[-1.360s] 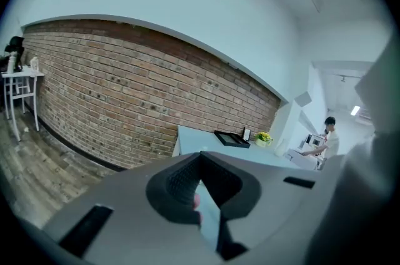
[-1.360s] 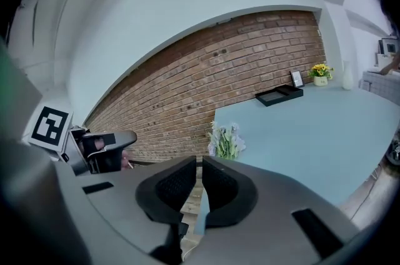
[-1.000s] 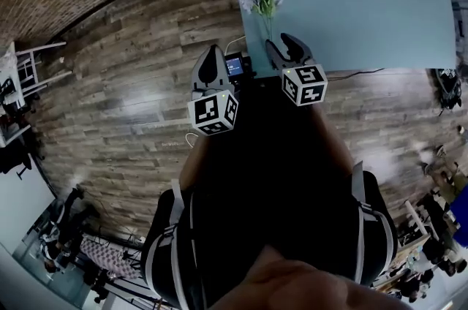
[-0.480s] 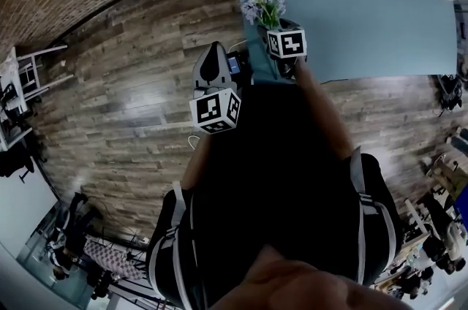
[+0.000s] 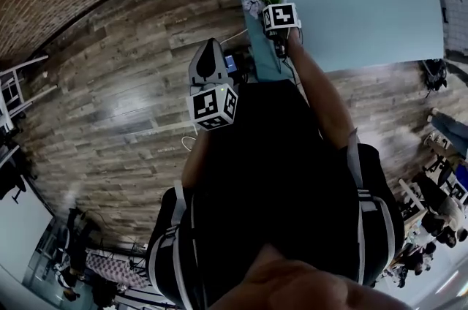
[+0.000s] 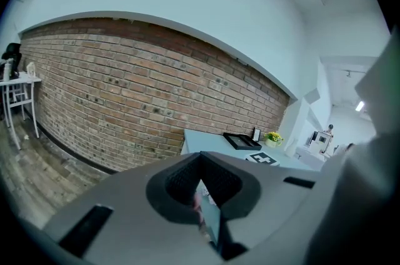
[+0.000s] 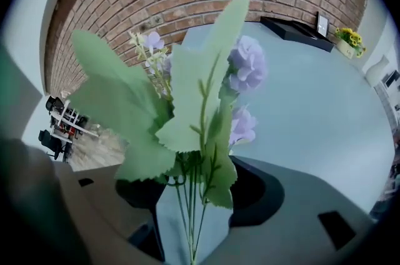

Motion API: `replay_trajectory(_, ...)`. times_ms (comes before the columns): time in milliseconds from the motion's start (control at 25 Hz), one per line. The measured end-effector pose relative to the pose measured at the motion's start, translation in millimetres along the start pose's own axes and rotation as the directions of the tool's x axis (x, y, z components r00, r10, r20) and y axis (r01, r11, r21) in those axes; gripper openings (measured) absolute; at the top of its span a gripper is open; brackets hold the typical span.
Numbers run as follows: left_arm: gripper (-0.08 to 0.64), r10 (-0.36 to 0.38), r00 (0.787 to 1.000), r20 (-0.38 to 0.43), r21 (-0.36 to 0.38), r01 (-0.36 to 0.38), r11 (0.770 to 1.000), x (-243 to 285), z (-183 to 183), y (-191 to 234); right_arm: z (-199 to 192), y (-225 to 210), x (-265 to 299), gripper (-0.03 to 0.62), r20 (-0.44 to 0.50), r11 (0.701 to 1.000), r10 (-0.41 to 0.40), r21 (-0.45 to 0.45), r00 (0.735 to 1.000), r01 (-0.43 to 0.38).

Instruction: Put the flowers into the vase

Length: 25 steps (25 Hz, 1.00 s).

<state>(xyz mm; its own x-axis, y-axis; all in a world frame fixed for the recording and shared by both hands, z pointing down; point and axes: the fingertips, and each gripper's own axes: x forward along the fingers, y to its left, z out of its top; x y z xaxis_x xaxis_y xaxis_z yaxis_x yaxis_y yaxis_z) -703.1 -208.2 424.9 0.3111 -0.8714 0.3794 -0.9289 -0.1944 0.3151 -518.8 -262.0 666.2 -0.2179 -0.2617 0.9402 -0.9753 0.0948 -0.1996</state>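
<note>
Blue table (image 5: 365,1): carries flowers (image 7: 187,89) at its near left corner.
Right claw (image 7: 190,220): has come down, nose-down, over the flowers. Jaws have just been spreading, now wide, astride the stems (image 7: 190,207), not pinching.
Left claw (image 6: 203,195): pressed together, empty, above the floor.
Flowers: unheld, not yet in any vase.
Meaning: pick-up stage, and closing on the stems likely comes next.

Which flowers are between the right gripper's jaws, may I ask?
The purple bunch: it is between the jaws, which have just been opening; the yellow flowers sit far across the table.
</note>
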Motion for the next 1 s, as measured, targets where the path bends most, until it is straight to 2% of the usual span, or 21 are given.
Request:
replay_trajectory(320, 0.019, -0.021, 1.0, -0.002, -0.008, 0.021, 1.0, -6, -2, 10, -8, -3, 11, 0.299, -0.169, 0.999, -0.048, -0.002, 0.984, 0.049)
replay_trajectory(400, 0.02, -0.025, 1.0, -0.004, -0.001, 0.025, 1.0, -6, -4, 8, -9, -7, 12, 0.253, -0.181, 0.997, -0.078, -0.036, 0.98, 0.073)
replay_trajectory(440, 0.019, -0.027, 1.0, -0.004, 0.002, 0.027, 1.0, -6, -4, 8, -10, -9, 12, 0.189, -0.179, 0.996, -0.088, -0.047, 0.98, 0.081)
replay_trajectory(480, 0.019, -0.028, 1.0, -0.004, 0.005, 0.028, 1.0, -6, -4, 7, -11, -10, 12, 0.157, -0.174, 0.996, -0.088, -0.048, 0.981, 0.08)
replay_trajectory(640, 0.02, -0.033, 0.999, -0.005, 0.012, 0.033, 0.999, -8, -4, 6, -9, -8, 4, 0.141, -0.126, 1.0, -0.017, -0.006, 0.992, 0.016)
replay_trajectory(720, 0.02, -0.039, 0.999, -0.007, 0.016, 0.04, 0.999, -9, -4, 6, -2, -4, -10, 0.137, -0.061, 0.999, 0.043, 0.021, 0.997, -0.041)
replay_trajectory(800, 0.018, -0.05, 0.999, -0.012, 0.019, 0.05, 0.999, -7, -5, 4, 12, -1, -34, 0.137, 0.056, 0.992, 0.105, 0.058, 0.993, -0.108)
replay_trajectory(840, 0.02, -0.056, 0.998, -0.015, 0.019, 0.057, 0.998, -5, -6, 3, 19, 1, -49, 0.137, 0.132, 0.987, 0.13, 0.074, 0.983, -0.14)
replay_trajectory(920, 0.019, -0.075, 0.997, -0.021, 0.02, 0.075, 0.997, -1, -7, 0, 33, 4, -88, 0.137, 0.302, 0.978, 0.148, 0.099, 0.942, -0.186)
replay_trajectory(1000, 0.018, -0.111, 0.993, -0.027, 0.024, 0.111, 0.993, 3, -9, -5, 37, 5, -132, 0.137, 0.484, 0.971, 0.112, 0.132, 0.868, -0.199)
